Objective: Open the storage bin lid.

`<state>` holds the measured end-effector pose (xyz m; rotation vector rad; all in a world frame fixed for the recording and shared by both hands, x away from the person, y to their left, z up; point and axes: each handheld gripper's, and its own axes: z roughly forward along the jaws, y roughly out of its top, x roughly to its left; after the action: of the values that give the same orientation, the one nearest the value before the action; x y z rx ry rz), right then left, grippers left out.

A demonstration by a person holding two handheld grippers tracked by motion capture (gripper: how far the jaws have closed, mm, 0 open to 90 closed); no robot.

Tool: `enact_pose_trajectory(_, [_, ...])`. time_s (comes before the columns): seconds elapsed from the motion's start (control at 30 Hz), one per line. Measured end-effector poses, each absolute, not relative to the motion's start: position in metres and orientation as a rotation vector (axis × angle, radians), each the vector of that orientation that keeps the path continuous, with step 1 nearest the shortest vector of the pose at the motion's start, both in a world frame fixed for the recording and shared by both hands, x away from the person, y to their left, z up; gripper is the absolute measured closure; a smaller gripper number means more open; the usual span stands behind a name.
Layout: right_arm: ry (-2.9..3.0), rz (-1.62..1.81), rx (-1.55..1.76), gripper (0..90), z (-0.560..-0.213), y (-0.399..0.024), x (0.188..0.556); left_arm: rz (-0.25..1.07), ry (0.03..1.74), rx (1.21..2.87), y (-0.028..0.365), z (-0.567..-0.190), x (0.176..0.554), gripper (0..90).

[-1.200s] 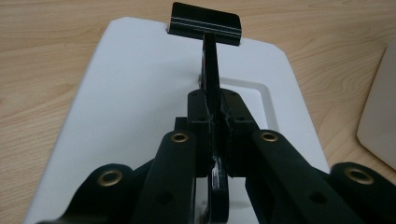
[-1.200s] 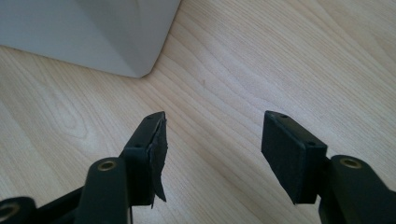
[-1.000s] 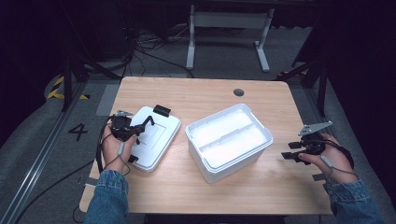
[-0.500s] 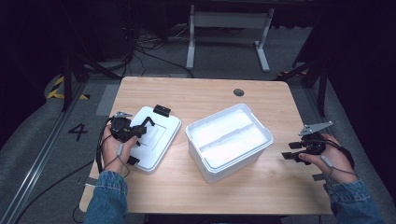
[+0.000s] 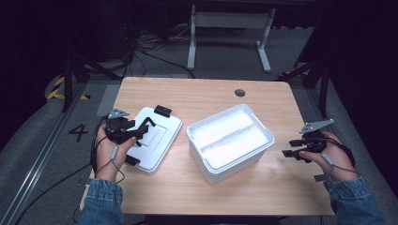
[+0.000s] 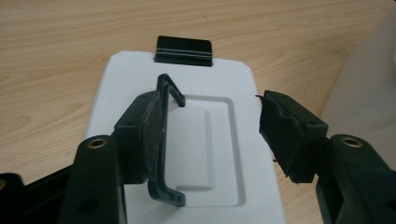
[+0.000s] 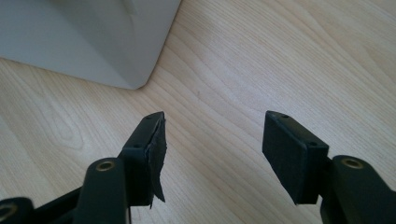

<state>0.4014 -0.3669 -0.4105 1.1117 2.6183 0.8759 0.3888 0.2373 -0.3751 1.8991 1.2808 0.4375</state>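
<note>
A light wooden tabletop (image 5: 202,101) stands in a dark room, with grey floor, cables and a white metal frame beyond its far edge.

The left gripper (image 5: 136,131) sits over the tabletop's left edge, held in the person's left hand (image 5: 109,150). Its jaws are spread apart and hang over a white lid (image 5: 162,140) that lies flat near that left edge. In the left gripper view, the black handle (image 6: 164,140) of the lid stands raised from its recess, touching the inner pad of the left-hand jaw, while the other jaw is clear of it (nothing is pinched between them). A black clip (image 6: 183,50) sits on the lid's far end, and another black clip (image 5: 132,161) shows at its near end.

Just right of the lid, at the middle of the tabletop, an open white container (image 5: 225,164) sits at an angle, a low ridge splitting its inside into two long compartments.

The right gripper (image 5: 288,147) is held in the right hand (image 5: 333,157) at the tabletop's right edge, well apart from the container. Its jaws are also released and hold nothing; in the right gripper view they hover above bare wood, with a corner of the container at upper left.
</note>
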Motion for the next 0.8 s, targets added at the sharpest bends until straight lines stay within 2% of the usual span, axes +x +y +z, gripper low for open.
enact_pose_trajectory(0.37, [2.610, 0.876, 1.122, 41.0, -0.410, -0.370, 0.398, 0.386, 1.168, 1.977, 0.213, -0.359, 0.351, 36.7])
enact_pose_trajectory(0.53, [2.607, 0.877, 1.132, 41.0, -0.410, -0.372, 0.396, 0.351, 1.112, 2.020, 0.192, -0.364, 0.334, 36.5])
enact_pose_trajectory(0.8, [2.605, 0.875, 1.133, 41.0, -0.411, -0.374, 0.396, 0.286, 1.061, 2.084, 0.166, -0.373, 0.327, 35.9])
